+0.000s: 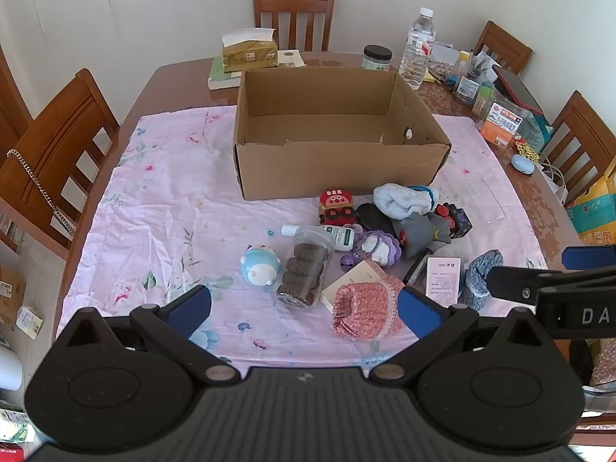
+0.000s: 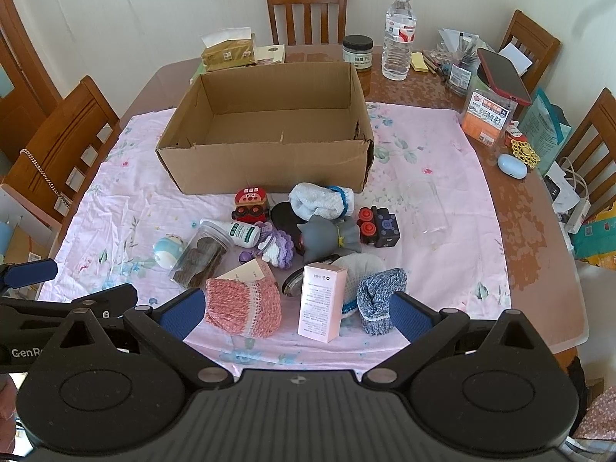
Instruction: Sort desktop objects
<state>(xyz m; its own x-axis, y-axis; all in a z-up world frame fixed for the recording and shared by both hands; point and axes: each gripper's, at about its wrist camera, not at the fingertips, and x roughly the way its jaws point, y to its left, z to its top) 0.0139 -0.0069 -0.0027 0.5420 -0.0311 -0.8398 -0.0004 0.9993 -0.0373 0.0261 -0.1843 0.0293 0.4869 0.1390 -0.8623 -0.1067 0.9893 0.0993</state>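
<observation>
Hovering above the near edge of the surface [image 1: 181, 65], the left gripper [image 1: 304, 308] is held level with its fingers [image 1: 192, 308] spread wide around nothing. Beside it, the right gripper [image 2: 298, 313] is posed alike, fingers wide and empty. A heap of toys and socks [image 2: 242, 308] is seen mid-surface, with the cardboard box [image 2: 269, 161] set toward the far edge.

cardboard box [image 2: 269, 154] open-topped — clutter [image 2: 308, 238] in front
</observation>
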